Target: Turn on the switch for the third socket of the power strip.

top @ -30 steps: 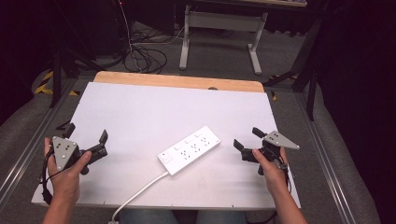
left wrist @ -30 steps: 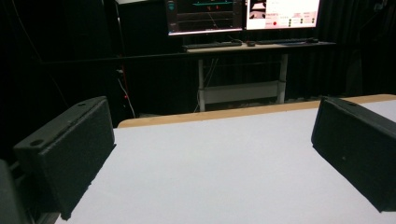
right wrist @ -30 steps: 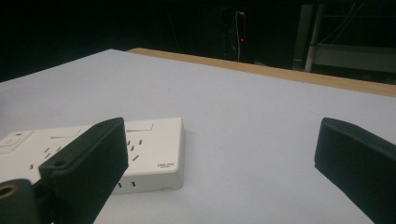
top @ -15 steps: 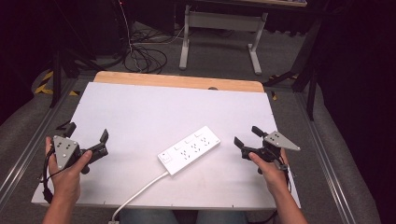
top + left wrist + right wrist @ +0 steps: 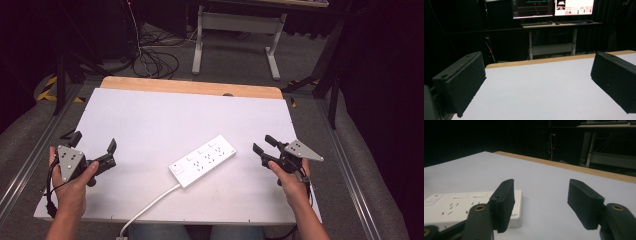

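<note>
Fingers point(image 5: 461, 82) of the left gripper point(image 5: 92, 152) stand wide apart and released, well left of the power strip point(image 5: 202, 161), with nothing between them. That white strip lies flat and askew at mid-desk point(image 5: 150, 115), its cord point(image 5: 150, 205) trailing off the near edge. Right of the strip, the right gripper point(image 5: 264, 145) has just been narrowing its fingers point(image 5: 584, 202), yet they grasp nothing. I judge the strip rigid, light and smooth-sided; pinch it across its narrow width near an end.

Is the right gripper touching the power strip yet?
Apart. In the high view, bare white table separates the right gripper from the power strip; its jaws, just closing partway, hold nothing.
</note>
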Tool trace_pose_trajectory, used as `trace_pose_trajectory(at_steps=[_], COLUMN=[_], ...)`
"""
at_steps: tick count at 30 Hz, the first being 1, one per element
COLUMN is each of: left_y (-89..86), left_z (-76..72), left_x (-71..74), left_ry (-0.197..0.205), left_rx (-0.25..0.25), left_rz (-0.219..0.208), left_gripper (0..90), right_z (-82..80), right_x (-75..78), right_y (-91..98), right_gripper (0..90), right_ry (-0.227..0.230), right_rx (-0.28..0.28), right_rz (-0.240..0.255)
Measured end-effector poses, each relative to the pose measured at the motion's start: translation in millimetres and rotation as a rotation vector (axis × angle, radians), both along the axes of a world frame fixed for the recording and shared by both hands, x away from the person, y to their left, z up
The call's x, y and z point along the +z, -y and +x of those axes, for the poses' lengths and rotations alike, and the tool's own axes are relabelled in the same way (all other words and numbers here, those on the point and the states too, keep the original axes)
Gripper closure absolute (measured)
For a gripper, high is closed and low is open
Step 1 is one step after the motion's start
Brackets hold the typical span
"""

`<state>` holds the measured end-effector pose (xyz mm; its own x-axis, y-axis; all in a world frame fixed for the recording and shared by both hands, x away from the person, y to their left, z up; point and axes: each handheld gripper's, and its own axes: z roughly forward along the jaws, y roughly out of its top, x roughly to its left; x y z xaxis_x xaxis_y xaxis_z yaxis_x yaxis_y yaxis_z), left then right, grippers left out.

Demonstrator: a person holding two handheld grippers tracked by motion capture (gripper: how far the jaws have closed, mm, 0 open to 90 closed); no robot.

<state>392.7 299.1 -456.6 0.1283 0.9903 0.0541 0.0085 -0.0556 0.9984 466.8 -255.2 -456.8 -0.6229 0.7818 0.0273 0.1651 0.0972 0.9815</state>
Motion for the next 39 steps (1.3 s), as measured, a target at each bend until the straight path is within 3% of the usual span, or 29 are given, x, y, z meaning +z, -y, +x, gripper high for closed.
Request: trace_pose_trajectory(at_steps=[10, 16, 23, 25, 39], left_y=[-0.5, -0.7, -1.9, -2.2, -1.9], left_z=[0.2, 0.2, 0.1, 0.1, 0.2], left_x=[-0.1, -0.2, -0.3, -0.4, -0.6], left_ry=[-0.001, -0.002, -0.001, -0.002, -0.004], left_rx=[0.0, 0.0, 0.005, 0.007, 0.004], left_rz=[0.0, -0.001, -0.008, -0.006, -0.005], left_gripper=[0.1, 0.1, 0.2, 0.1, 0.2], right_z=[-0.6, -1.1, -1.4, -1.0, -0.8], right_x=[0.9, 1.8, 2.5, 4.0, 6.1], right_y=[-1.0, -2.2, -2.3, -2.9, -3.9], right_gripper=[60.8, 65.9, 83.3, 88.8, 90.0], right_ry=[0.0, 0.006, -0.037, -0.041, -0.043], right_rx=[0.039, 0.047, 0.073, 0.105, 0.121], right_rz=[-0.012, -0.029, -0.042, -0.057, -0.067])
